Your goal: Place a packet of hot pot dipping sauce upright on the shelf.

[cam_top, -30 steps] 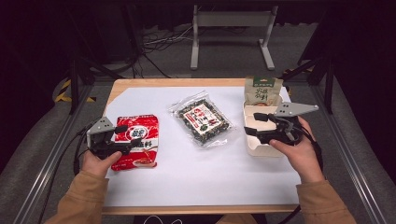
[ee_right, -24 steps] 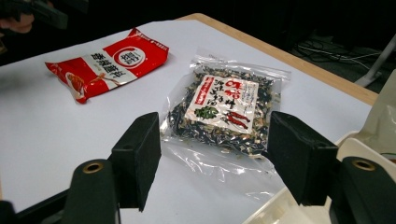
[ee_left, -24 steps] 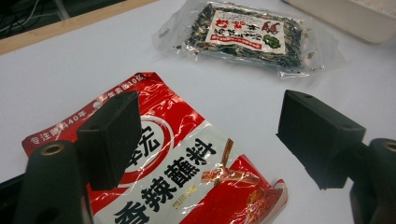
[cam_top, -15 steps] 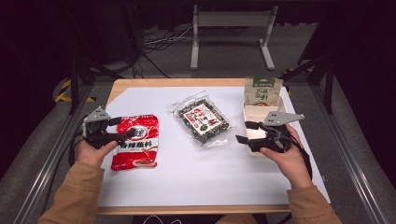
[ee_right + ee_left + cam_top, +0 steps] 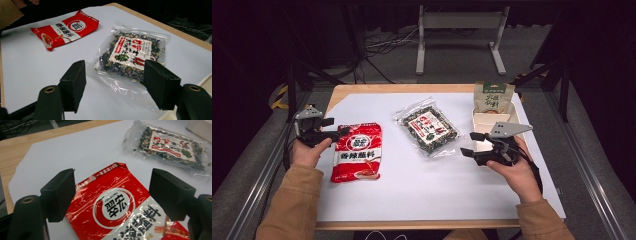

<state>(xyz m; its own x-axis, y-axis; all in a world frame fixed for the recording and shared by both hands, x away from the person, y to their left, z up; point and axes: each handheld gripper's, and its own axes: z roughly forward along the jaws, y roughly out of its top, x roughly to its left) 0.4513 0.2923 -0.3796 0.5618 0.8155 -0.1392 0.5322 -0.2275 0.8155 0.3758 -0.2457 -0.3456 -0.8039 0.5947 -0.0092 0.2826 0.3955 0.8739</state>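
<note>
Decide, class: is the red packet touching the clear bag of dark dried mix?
Apart. In the high view, bare white paper separates the red packet from the clear bag; the right gripper view shows the same gap.

both arms reach in from the bottom, in tan sleeves. the left gripper (image 5: pixel 343 131) is wide open, pointing sideways. the right gripper (image 5: pixel 468 145) is wide open too, pointing left.

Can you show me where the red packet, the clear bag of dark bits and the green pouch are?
red packet (image 5: pixel 358 157), high view, on its white label band.
clear bag (image 5: pixel 430 127), high view, on its printed label.
green pouch (image 5: pixel 493 97), high view, on its front face.
</note>
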